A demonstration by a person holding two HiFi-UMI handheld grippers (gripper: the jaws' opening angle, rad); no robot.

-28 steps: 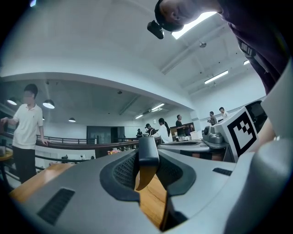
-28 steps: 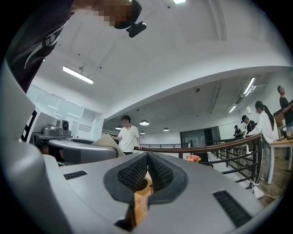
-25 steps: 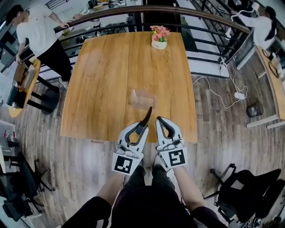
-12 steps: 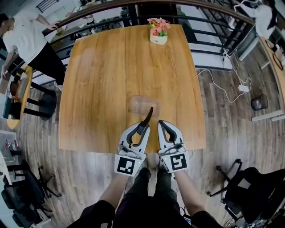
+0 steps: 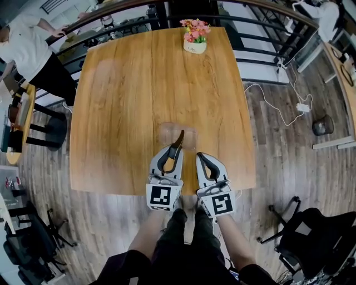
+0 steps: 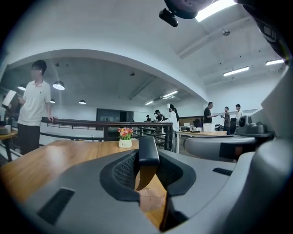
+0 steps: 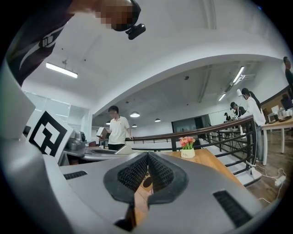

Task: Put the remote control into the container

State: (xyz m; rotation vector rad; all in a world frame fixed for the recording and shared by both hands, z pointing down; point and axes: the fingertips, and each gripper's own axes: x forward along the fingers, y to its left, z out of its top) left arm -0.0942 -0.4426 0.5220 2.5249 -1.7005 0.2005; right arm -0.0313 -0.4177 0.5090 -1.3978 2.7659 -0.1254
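A clear plastic container [image 5: 189, 137] sits on the wooden table [image 5: 122, 100], near its front edge. My left gripper [image 5: 173, 153] is shut on a black remote control [image 5: 178, 141]. The remote sticks out forward past the jaws, and its tip reaches over the container. In the left gripper view the remote [image 6: 148, 156] stands upright between the jaws, with the container [image 6: 154, 199] just below it. My right gripper [image 5: 199, 157] hovers beside the left one, right of the container. Its jaws [image 7: 147, 172] are shut with nothing between them.
A white pot of pink flowers [image 5: 194, 35] stands at the table's far edge. Behind the table runs a dark railing [image 5: 133, 16], with a person [image 5: 28, 44] at its far left. A cable and power strip [image 5: 303, 107] lie on the floor to the right, and office chairs [image 5: 311, 239] stand close by.
Both grippers have come forward over the table's front edge. The left one has turned straighter, bringing the remote's tip over the container. The right gripper stays shut.
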